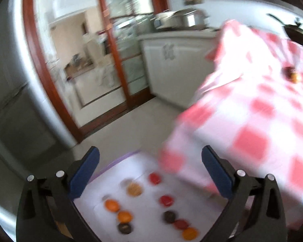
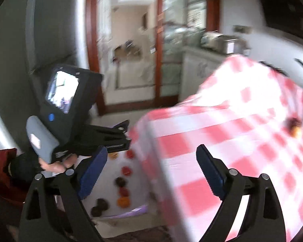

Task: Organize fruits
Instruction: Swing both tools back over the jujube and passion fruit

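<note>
Both views are motion-blurred. My left gripper (image 1: 150,155) is open and empty, hovering above a white sheet (image 1: 143,217) low beside the table. On the sheet lie several small round fruits: orange ones (image 1: 111,205), red ones (image 1: 166,200) and dark ones (image 1: 169,216). My right gripper (image 2: 152,154) is open and empty, over the corner of the red-and-white checked tablecloth (image 2: 242,141). The left gripper's body (image 2: 70,104) shows at left in the right wrist view, above the same sheet (image 2: 111,183). A few fruits (image 1: 291,74) sit far off on the tablecloth (image 1: 252,121); they also show in the right wrist view (image 2: 294,126).
A white kitchen cabinet (image 1: 177,66) with metal pots (image 1: 179,19) stands behind the table. A wood-framed glass door (image 1: 115,46) is at the back. A grey appliance (image 1: 12,104) stands at left. Pale floor (image 1: 131,125) lies between them.
</note>
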### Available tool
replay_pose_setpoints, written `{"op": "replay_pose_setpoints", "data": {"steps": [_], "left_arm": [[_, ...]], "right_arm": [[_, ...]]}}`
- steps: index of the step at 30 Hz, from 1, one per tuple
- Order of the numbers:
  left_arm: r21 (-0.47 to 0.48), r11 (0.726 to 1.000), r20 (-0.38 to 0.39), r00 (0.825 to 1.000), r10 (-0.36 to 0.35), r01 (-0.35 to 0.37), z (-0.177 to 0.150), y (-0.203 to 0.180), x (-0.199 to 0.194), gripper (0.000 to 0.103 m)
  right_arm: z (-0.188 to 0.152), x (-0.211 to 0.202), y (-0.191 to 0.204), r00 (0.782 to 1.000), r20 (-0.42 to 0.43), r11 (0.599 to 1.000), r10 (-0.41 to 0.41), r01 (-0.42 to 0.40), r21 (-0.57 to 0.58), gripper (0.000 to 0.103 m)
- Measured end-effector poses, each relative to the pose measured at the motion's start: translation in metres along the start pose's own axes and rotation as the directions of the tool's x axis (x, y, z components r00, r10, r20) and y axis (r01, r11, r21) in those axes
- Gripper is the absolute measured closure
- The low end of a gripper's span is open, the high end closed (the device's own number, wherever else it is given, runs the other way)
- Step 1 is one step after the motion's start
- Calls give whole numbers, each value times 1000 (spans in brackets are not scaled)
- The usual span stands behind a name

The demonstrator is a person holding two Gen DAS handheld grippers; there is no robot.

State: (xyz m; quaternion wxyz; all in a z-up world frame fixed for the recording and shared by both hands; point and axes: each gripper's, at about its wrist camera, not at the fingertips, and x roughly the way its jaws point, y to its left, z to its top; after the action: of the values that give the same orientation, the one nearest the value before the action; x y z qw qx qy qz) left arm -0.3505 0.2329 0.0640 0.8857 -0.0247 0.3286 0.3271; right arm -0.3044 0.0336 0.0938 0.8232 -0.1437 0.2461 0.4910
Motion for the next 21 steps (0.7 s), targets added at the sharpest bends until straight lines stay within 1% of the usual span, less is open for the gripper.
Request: {"op": "replay_pose_setpoints", "data": {"steps": [1, 3, 4, 6, 7, 8, 9, 10, 11, 12, 13, 14, 15, 16, 17, 19, 20, 21], "left_arm": [[15, 999, 9, 999, -37, 37, 13, -17, -5, 2], [46, 994, 6, 995, -103, 103, 35, -48, -8, 2], [67, 987, -7, 989, -149, 149, 48, -70, -10, 2], [97, 967, -42, 972, -232, 235, 65, -111, -5, 2], [106, 950, -53, 955, -290, 295, 79, -139, -4, 2], [113, 934, -48, 940, -336, 340, 88, -161, -1, 2], [115, 922, -40, 929, -367, 369, 95, -176, 0, 2], [115, 905, -21, 912, -410, 410, 106, -199, 2, 2], [100, 893, -2, 897, -441, 439, 118, -219, 7, 2], [73, 880, 13, 882, -471, 469, 129, -239, 13, 2], [52, 870, 19, 871, -492, 490, 136, -253, 18, 2], [20, 853, 27, 853, -522, 521, 147, -273, 25, 2], [7, 847, 32, 847, -531, 531, 153, -283, 29, 2], [-11, 846, 38, 845, -533, 533, 161, -299, 36, 2], [-29, 846, 42, 846, -532, 533, 168, -314, 42, 2], [-53, 837, 56, 839, -541, 544, 178, -336, 49, 2], [-65, 836, 65, 838, -542, 546, 181, -347, 54, 2], [-70, 833, 70, 836, -545, 549, 185, -349, 56, 2]], "right_arm": [[-1, -8, -11, 1000, 17, 999, -22, 22, 25, 16], [-4, -23, -46, 996, 46, 992, -79, 74, 104, 16], [-8, -31, -70, 991, 55, 980, -122, 112, 164, 16], [-16, -40, -102, 981, 59, 955, -184, 164, 246, 16], [-21, -46, -124, 972, 56, 933, -227, 200, 301, 16], [-26, -50, -144, 963, 52, 908, -264, 229, 352, 16], [-27, -52, -163, 952, 45, 880, -304, 262, 397, 16], [-32, -55, -188, 929, 31, 833, -369, 315, 455, 16], [-34, -58, -201, 918, 25, 807, -397, 336, 486, 16], [-37, -64, -223, 899, 18, 765, -438, 362, 533, 16], [-40, -70, -238, 885, 14, 736, -466, 379, 560, 16], [-42, -74, -254, 867, 12, 705, -497, 397, 587, 16], [-47, -76, -264, 857, 10, 688, -516, 407, 600, 16], [-48, -80, -278, 841, 8, 663, -542, 421, 619, 16], [-50, -82, -289, 830, 5, 644, -558, 429, 633, 16], [-50, -86, -310, 807, 14, 610, -590, 434, 663, 16], [-50, -89, -318, 797, 22, 598, -603, 434, 674, 16], [-50, -89, -326, 787, 31, 588, -616, 434, 683, 16]]}}
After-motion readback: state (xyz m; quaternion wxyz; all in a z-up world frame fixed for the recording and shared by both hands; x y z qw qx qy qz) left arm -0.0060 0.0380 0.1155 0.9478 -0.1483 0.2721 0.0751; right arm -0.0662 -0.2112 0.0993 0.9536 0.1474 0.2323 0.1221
